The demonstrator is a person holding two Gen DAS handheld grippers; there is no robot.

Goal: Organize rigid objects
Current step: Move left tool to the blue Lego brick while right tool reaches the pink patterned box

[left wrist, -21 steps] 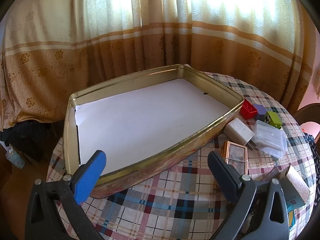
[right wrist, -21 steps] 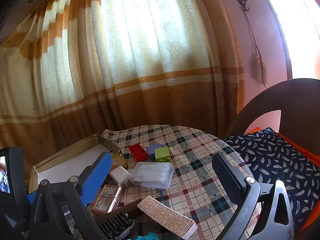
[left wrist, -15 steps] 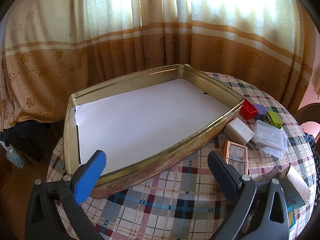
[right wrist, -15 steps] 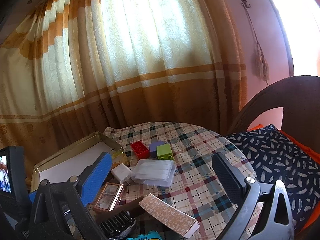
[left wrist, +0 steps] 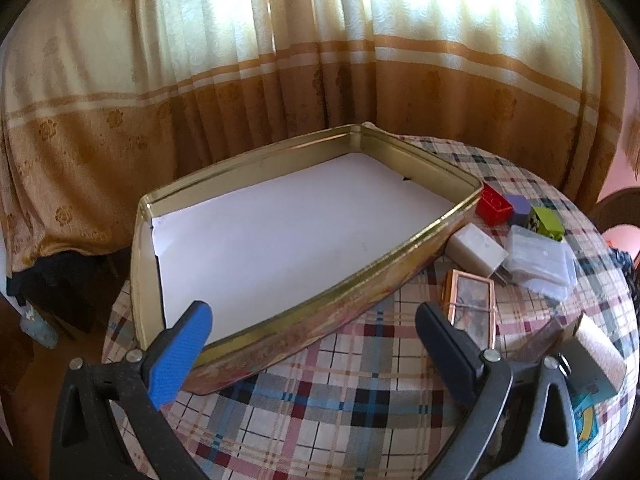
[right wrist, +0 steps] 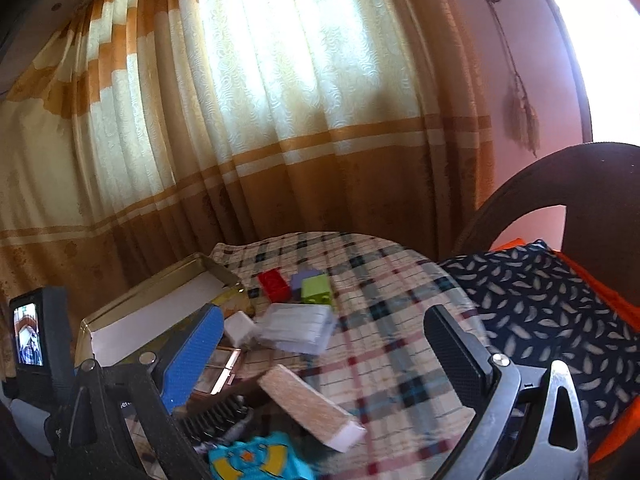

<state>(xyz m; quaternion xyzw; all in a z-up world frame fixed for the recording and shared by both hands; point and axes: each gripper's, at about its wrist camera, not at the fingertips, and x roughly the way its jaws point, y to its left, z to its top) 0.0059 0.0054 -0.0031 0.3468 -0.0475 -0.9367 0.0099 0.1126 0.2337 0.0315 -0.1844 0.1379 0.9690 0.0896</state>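
Observation:
A gold tin (left wrist: 280,332) lined with white paper lies on the plaid table (left wrist: 360,412), nothing in it. My left gripper (left wrist: 312,320) hangs open over its near wall. Right of the tin lie a white charger (left wrist: 476,254), a clear plastic case (left wrist: 540,262), a copper-framed box (left wrist: 472,304), and red (left wrist: 494,204), purple (left wrist: 520,208) and green (left wrist: 546,220) bricks. My right gripper (right wrist: 324,332) is open above these: the charger (right wrist: 239,327), clear case (right wrist: 298,326), red brick (right wrist: 274,284), green brick (right wrist: 316,290), and a long patterned box (right wrist: 310,408).
A black comb (right wrist: 216,420) and a blue-yellow toy (right wrist: 256,458) lie at the near edge. A dark chair (right wrist: 560,184) with a patterned cushion (right wrist: 552,320) stands right of the table. Curtains (left wrist: 320,60) hang close behind. The left gripper's screen (right wrist: 30,336) shows at far left.
The right wrist view has shifted: the table objects sit lower and further right in frame, and the picture is blurred by motion. The left gripper has stayed still.

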